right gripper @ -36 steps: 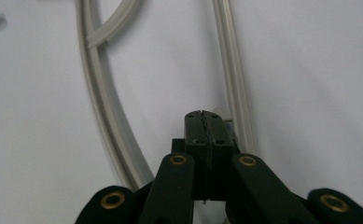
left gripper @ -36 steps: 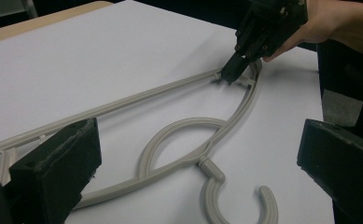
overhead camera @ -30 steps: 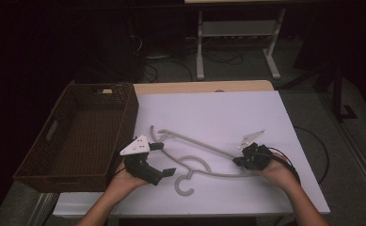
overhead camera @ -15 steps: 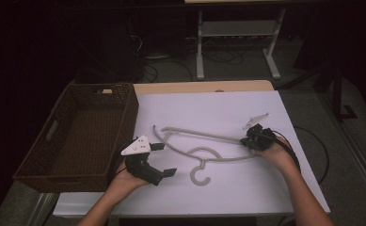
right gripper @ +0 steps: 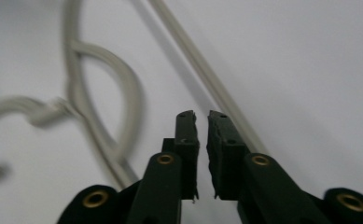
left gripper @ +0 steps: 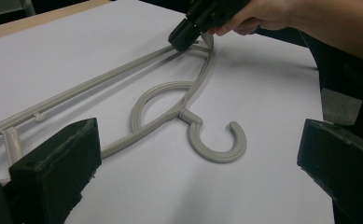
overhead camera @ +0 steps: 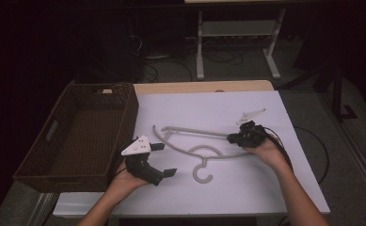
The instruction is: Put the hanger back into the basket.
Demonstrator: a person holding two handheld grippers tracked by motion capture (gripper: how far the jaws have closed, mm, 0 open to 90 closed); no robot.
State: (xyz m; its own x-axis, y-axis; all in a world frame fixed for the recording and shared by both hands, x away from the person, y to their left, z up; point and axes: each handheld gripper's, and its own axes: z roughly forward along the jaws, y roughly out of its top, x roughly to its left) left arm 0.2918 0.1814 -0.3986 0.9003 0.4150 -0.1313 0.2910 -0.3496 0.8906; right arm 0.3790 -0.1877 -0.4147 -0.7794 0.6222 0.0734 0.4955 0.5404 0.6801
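Wicker filled the left of the scene: we saw a dark woven basket (overhead camera: pixel 77 136) sitting at the left edge of the surface (overhead camera: pixel 227 108), its right wall just beside the white sheet that covered the top. Our left hand-held gripper (overhead camera: pixel 163 160) rested low near the front edge, close to the basket's near corner, with its jaws standing wide apart and nothing between them; in the left gripper view those two black jaws framed the hanger's hook with bare white sheet around it. Next came the grey plastic hanger (overhead camera: pixel 197 150), lying flat near the middle of the surface, its hook (left gripper: pixel 216 140) curled toward our side and its long bar running from the left gripper's side across to the right one. At its right end sat our right hand-held gripper (overhead camera: pixel 231 138), held low over the hanger's right arm; its jaws had just been opening and stood a narrow gap apart, with nothing pinched between them in the right gripper view, the bar passing just beside the tips. Open white sheet lay behind the hanger up to the far wooden edge, and more lay to the right of our right hand before the right edge. We could read no writing or label anywhere.
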